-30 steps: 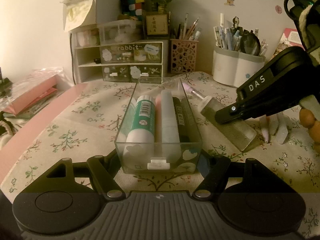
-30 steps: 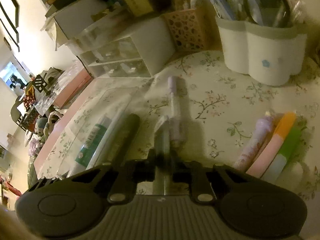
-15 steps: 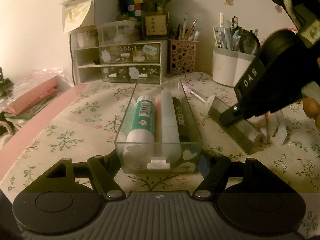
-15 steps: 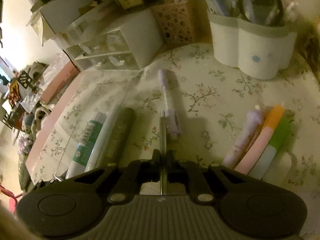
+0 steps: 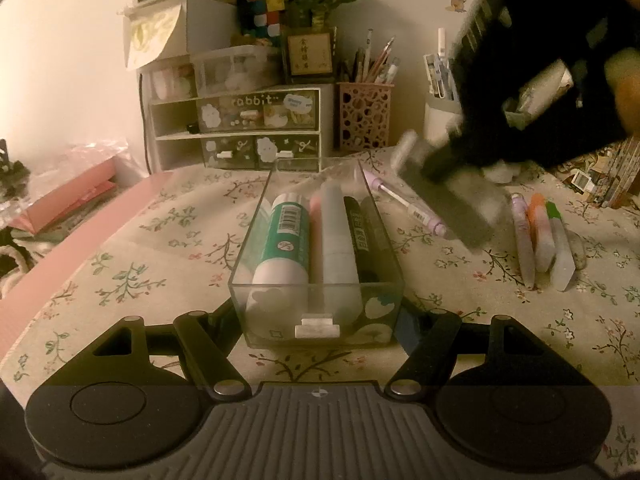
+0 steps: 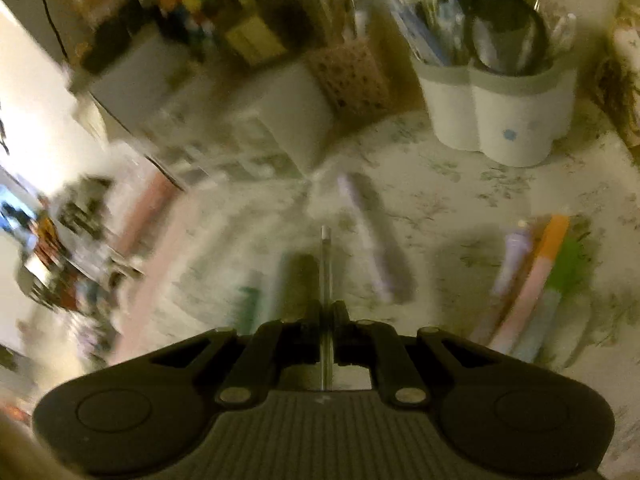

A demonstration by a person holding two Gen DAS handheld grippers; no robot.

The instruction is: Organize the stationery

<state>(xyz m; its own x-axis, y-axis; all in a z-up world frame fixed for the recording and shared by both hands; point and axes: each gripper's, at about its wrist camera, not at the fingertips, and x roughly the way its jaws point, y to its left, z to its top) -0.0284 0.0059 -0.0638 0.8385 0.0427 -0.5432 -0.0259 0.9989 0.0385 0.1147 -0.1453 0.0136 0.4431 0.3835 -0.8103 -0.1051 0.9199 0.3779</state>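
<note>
My left gripper (image 5: pixel 318 316) is shut on the near end of a clear drawer box (image 5: pixel 384 276) that rests on the floral cloth. In the box lie a green glue stick (image 5: pixel 286 236), a white and pink pen (image 5: pixel 336 240) and a black marker (image 5: pixel 360 236). To the right of the box a purple pen (image 5: pixel 404 204) (image 6: pixel 368 236) lies on the cloth. My right gripper (image 6: pixel 326 236) (image 5: pixel 412 156) hangs blurred above that pen, shut, with nothing between its fingers. Three highlighters (image 5: pixel 536 236) (image 6: pixel 536 280) lie side by side further right.
Along the back wall stand a small "rabbit" drawer unit (image 5: pixel 256 128), a pink lattice pen cup (image 5: pixel 364 116) and a white twin pen holder (image 6: pixel 500 120) full of pens. A pink folder (image 5: pixel 68 200) lies off the cloth at the left.
My right gripper has risen off the cloth and rolled, leaving the purple pen lying where it was. The left gripper and the box have not moved.
</note>
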